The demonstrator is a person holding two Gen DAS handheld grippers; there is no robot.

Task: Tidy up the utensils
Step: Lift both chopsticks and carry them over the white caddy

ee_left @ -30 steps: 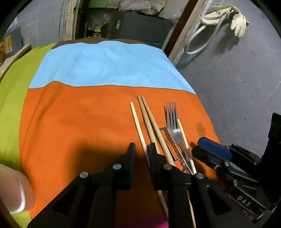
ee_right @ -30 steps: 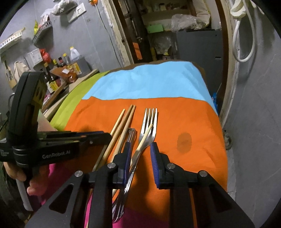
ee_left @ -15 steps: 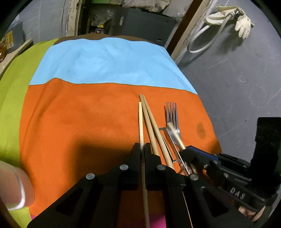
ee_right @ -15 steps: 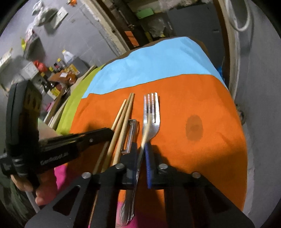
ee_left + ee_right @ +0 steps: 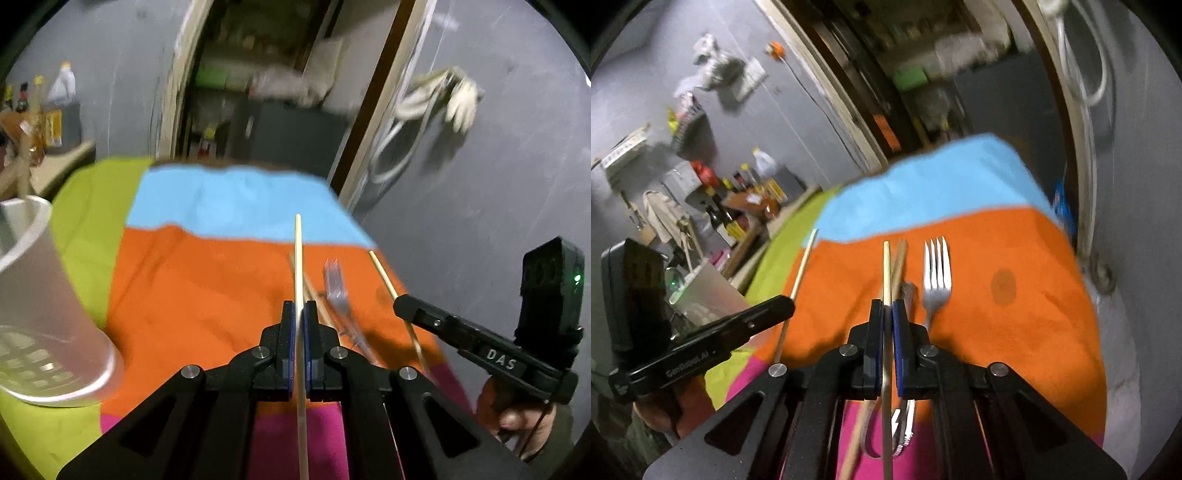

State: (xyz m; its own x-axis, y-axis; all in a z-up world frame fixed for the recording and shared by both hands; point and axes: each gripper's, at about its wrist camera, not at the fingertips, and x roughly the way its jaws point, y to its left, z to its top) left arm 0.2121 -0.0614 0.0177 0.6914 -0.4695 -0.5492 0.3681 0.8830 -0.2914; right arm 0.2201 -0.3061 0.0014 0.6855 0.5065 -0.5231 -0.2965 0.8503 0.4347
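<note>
the left tongs are being kept clenched on a pale chopstick, which is running straight between the blue pads and projecting forward over the orange band of the striped cloth covering the counter. the chopstick is being held clear of the cloth. the right tongs are likewise being kept clenched on a second pale chopstick, gripped between the pads and pointing ahead.

in the right wrist view, a darker chopstick and a fork are lying on the orange band just beyond the right tongs, the fork to the right of the held chopstick, tines pointing away. a metal utensil is lying between them; its kind cannot be told.

a translucent plastic cup is standing on the green band at the left of the left wrist view, well apart from both tongs. a gridded pattern is showing through its wall near the base; any contents cannot be told.
</note>
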